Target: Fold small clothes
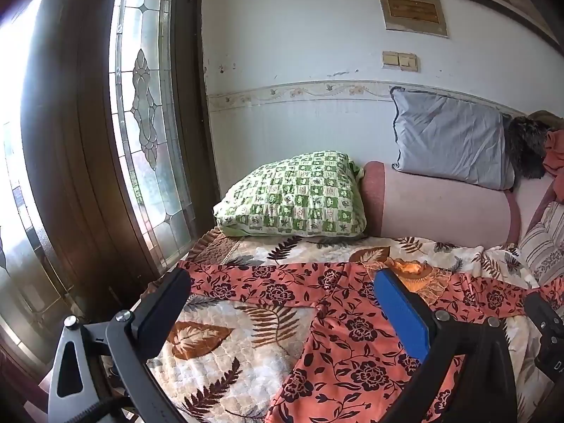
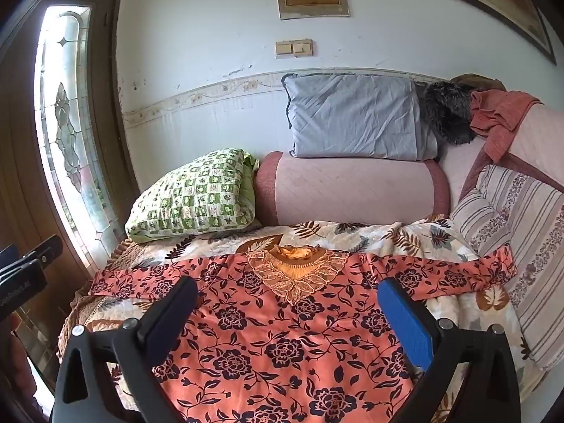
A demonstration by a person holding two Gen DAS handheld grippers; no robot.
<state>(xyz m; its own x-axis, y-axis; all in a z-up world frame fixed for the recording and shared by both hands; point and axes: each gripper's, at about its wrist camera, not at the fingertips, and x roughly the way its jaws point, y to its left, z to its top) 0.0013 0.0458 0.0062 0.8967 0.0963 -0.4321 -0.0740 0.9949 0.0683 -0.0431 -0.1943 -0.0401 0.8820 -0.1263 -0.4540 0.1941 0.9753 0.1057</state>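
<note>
An orange top with dark flowers (image 2: pixel 282 345) lies spread flat on the leaf-print quilt (image 2: pixel 405 236), its lace neckline (image 2: pixel 296 271) toward the back and both sleeves stretched out sideways. My right gripper (image 2: pixel 287 303) hovers open above the chest of the top, nothing between its fingers. My left gripper (image 1: pixel 282 299) stands open over the left sleeve (image 1: pixel 246 282) and the left side of the body (image 1: pixel 352 352), holding nothing. The right gripper's edge shows at the far right of the left wrist view (image 1: pixel 544 331).
A green checked pillow (image 2: pixel 194 197), a pink bolster (image 2: pixel 352 190) and a grey pillow (image 2: pixel 356 120) line the wall. A striped cushion (image 2: pixel 521 225) sits on the right. A wooden door with leaded glass (image 1: pixel 141 123) is on the left, beside the quilt's edge.
</note>
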